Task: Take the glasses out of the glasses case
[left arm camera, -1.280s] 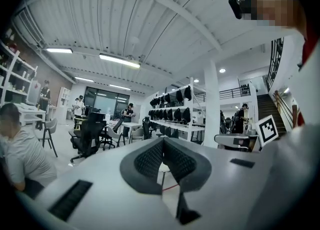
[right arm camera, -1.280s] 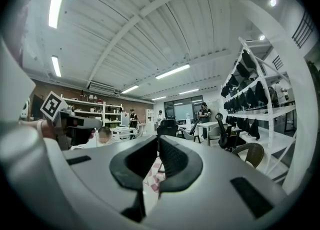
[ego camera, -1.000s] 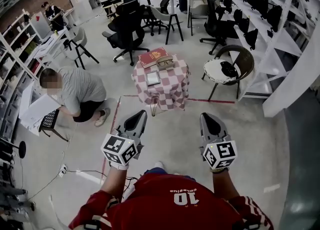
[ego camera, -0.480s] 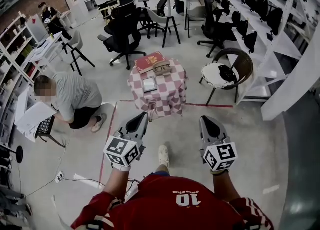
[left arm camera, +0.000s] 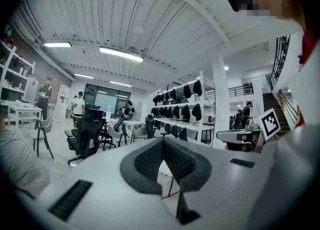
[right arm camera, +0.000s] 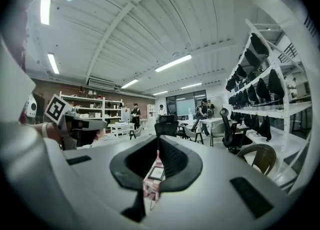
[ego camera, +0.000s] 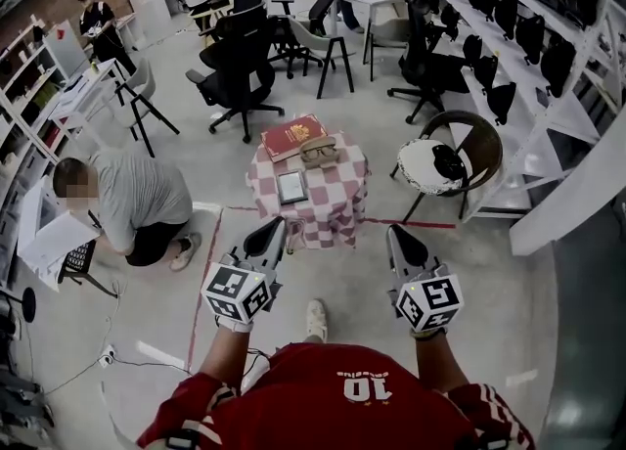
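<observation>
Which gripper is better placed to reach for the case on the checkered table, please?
Left, marginally. In the head view the left gripper lies nearer the table and the case than the right gripper, which sits further to the side. Both are shut, empty and short of the table.

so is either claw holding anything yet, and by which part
Nothing is held. The left claw and the right claw are both shut and empty, apart from the checkered table.

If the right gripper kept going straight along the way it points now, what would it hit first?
Probably the checkered table, centred ahead of the right gripper in its own view; only bare floor seems to lie between, though depth is unclear.
</observation>
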`<action>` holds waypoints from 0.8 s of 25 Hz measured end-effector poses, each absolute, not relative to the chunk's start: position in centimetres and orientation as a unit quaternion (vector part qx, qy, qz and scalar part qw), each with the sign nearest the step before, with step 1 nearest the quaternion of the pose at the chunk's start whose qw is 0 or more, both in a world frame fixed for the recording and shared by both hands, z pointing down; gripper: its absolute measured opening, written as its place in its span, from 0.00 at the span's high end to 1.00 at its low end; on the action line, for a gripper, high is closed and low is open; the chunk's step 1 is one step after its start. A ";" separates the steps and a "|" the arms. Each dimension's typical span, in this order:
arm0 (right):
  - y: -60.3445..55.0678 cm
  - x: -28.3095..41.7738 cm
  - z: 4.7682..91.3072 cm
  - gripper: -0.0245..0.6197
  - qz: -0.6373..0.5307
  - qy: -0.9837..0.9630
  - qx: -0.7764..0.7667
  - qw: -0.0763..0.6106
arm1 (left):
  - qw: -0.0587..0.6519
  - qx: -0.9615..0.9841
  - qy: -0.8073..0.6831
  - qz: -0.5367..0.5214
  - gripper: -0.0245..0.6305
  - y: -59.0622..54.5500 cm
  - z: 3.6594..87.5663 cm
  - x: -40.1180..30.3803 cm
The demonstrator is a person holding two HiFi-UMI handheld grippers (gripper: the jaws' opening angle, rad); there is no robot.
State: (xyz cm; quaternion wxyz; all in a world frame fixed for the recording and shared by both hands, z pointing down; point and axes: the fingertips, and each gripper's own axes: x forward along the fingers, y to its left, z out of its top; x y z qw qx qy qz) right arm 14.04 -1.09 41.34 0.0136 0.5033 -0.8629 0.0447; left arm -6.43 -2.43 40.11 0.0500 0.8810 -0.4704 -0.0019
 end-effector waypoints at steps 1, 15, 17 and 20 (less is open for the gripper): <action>-2.3 13.7 41.2 0.93 0.046 -0.863 0.503 0.014 | 0.048 0.881 -0.470 0.000 0.95 -3.8 39.9 -6.7; -16.8 10.2 40.5 0.93 0.054 -0.855 0.515 0.019 | 0.049 0.892 -0.448 0.008 0.95 -19.6 39.9 -9.4; -18.0 9.8 40.7 0.93 0.057 -0.854 0.517 0.023 | 0.051 0.893 -0.446 0.011 0.95 -20.9 40.2 -9.8; -19.5 9.0 41.2 0.93 0.060 -0.854 0.517 0.027 | 0.053 0.897 -0.439 0.004 0.95 -22.4 40.8 -10.4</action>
